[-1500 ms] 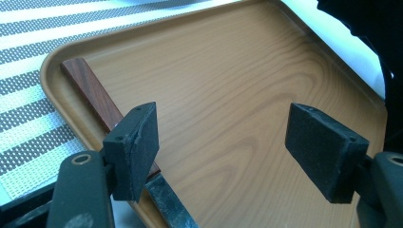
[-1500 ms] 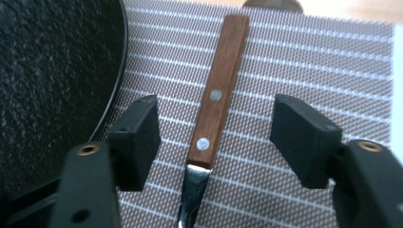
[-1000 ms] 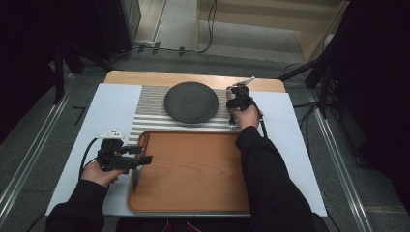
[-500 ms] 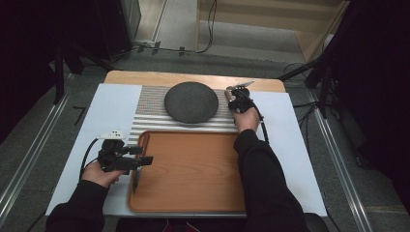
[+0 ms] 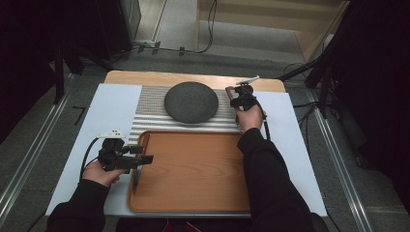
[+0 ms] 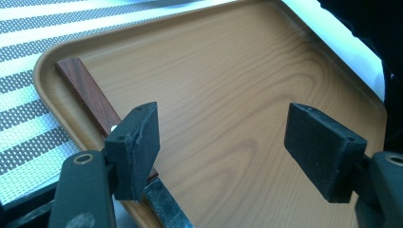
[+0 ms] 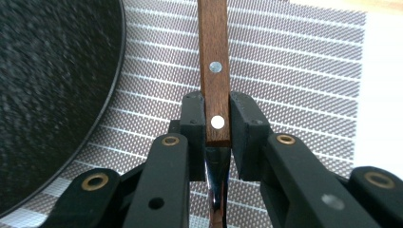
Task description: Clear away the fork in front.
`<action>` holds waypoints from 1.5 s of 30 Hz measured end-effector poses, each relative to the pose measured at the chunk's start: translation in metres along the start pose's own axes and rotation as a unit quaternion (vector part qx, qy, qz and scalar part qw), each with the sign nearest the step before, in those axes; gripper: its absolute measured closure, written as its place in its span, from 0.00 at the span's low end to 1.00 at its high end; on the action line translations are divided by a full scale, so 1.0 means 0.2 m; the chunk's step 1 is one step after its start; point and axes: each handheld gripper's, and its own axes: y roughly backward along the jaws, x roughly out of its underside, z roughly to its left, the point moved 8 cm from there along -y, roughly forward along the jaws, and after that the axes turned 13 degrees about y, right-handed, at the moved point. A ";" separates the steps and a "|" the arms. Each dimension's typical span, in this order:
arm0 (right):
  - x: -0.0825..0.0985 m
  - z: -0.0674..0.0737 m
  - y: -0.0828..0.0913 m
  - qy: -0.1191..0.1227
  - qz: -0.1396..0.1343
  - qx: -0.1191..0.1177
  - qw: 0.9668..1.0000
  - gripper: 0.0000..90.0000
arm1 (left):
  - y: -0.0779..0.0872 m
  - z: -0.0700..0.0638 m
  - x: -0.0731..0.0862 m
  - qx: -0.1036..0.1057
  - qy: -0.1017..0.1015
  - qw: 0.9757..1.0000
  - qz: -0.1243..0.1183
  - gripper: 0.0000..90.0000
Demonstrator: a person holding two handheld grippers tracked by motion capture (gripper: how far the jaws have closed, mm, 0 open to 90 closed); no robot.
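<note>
high view: person's right gripper point(image 5: 235, 93) is sitting over the striped placemat point(image 5: 150, 104), just right of the dark round plate point(image 5: 191, 102). right gripper view: jaws are pinching a wooden-handled utensil point(image 7: 212, 71) near the handle's lower rivet, having just been closing on it; the handle is running up over the mat, with the metal part showing below the pads and the plate's rim close on the left. left gripper point(image 5: 143, 158) is hovering at the left edge of the wooden tray point(image 5: 193, 203), jaws spread wide with nothing between them. left gripper view: a second wooden-handled utensil point(image 6: 85, 91) is lying along the tray's left rim, beside one pad point(image 6: 135, 142); whether they touch cannot be told.
</note>
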 end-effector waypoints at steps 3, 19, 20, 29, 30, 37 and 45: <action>-0.01 0.00 0.03 -0.003 -0.010 -0.005 1.000 0.83 | 0.00 0.00 0.00 0.000 0.001 1.000 -0.001 0.31; -0.04 0.09 0.24 0.043 -0.057 -0.067 0.995 0.83 | -0.02 -0.01 -0.03 -0.001 0.007 1.000 -0.006 0.30; -0.04 0.10 0.25 0.047 -0.059 -0.071 0.995 0.83 | -0.02 -0.01 -0.03 -0.002 0.006 1.000 -0.006 0.30; -0.03 0.19 0.34 0.068 -0.087 -0.100 0.989 0.83 | -0.04 -0.04 -0.07 0.016 0.012 1.000 -0.011 0.25; -0.03 0.20 0.35 0.069 -0.091 -0.103 0.988 0.83 | -0.04 -0.04 -0.07 0.014 0.012 1.000 -0.012 0.25; 0.01 0.24 0.39 0.075 -0.107 -0.121 0.984 0.83 | -0.07 -0.05 -0.13 0.006 0.012 1.000 -0.007 0.25; 0.03 0.31 0.45 0.094 -0.139 -0.144 0.975 0.83 | -0.09 -0.06 -0.22 0.005 0.025 1.000 -0.006 0.26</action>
